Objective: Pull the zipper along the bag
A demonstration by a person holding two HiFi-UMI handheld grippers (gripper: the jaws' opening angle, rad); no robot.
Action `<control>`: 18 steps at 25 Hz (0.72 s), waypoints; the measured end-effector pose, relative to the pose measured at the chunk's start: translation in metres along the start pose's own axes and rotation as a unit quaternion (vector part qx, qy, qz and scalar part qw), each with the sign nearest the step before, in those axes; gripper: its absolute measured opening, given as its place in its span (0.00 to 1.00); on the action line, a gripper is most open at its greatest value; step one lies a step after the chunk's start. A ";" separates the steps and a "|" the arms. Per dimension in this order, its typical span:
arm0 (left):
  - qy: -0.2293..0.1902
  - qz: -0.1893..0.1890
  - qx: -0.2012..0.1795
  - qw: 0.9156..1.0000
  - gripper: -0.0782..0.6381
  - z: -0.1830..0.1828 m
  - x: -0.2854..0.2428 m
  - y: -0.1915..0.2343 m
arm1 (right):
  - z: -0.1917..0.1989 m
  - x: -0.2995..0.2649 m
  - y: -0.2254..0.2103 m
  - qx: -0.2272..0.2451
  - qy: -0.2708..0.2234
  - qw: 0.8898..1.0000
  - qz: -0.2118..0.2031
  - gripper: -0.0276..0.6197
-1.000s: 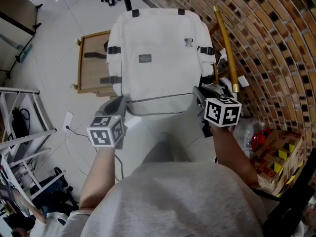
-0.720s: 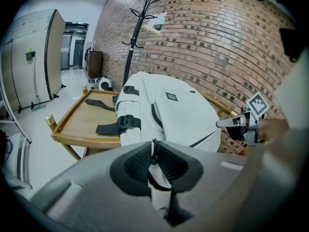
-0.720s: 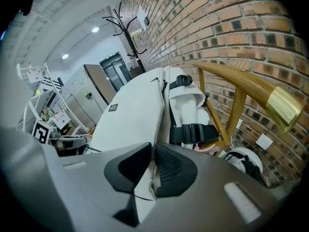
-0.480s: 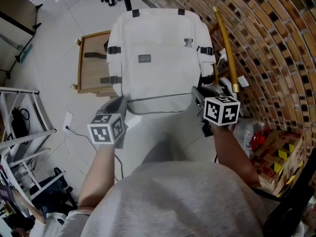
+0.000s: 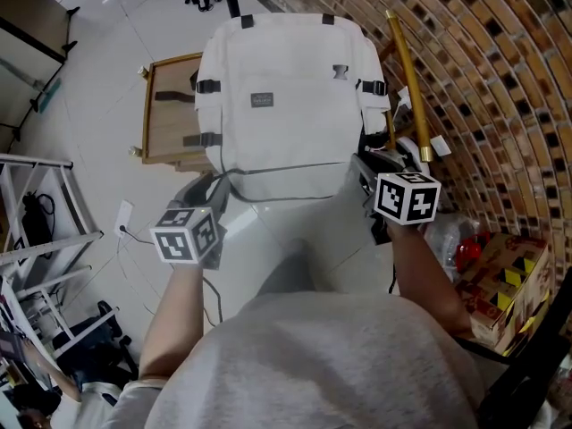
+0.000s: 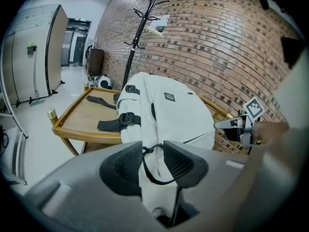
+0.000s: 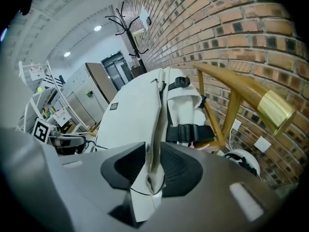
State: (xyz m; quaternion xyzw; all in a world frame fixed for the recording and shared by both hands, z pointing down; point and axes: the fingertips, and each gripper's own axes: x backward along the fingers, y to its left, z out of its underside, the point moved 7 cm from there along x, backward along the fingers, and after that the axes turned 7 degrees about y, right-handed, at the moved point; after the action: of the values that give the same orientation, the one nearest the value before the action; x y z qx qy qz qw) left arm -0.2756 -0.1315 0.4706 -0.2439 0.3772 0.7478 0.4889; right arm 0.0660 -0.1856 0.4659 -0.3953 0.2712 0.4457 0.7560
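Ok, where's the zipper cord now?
In the left gripper view, the black pull cord hangs between the left gripper's jaws, which have just been opening, at the white backpack's near left corner.

The person wears a pale grey short-sleeved shirt [image 5: 340, 365]; the grey left gripper [image 5: 213, 190] and right gripper [image 5: 365, 170] each carry a black-and-white marker cube [image 5: 186, 236] and dark ribbed pads [image 6: 126, 166].
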 end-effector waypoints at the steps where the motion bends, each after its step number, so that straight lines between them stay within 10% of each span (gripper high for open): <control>1: -0.001 0.003 -0.003 1.000 0.29 0.002 0.002 -0.005 | 0.000 0.003 -0.001 0.000 -0.004 1.000 0.002 0.19; 18: -0.029 0.096 -0.041 0.994 0.11 0.071 0.059 -0.135 | 0.108 0.109 0.063 0.071 0.003 0.991 -0.114 0.05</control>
State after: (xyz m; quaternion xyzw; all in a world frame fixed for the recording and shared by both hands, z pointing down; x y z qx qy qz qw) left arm -0.1756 -0.0106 0.4256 -0.2048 0.3533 0.8128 0.4154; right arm 0.0655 -0.0263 0.4189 -0.3703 0.2581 0.3348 0.8272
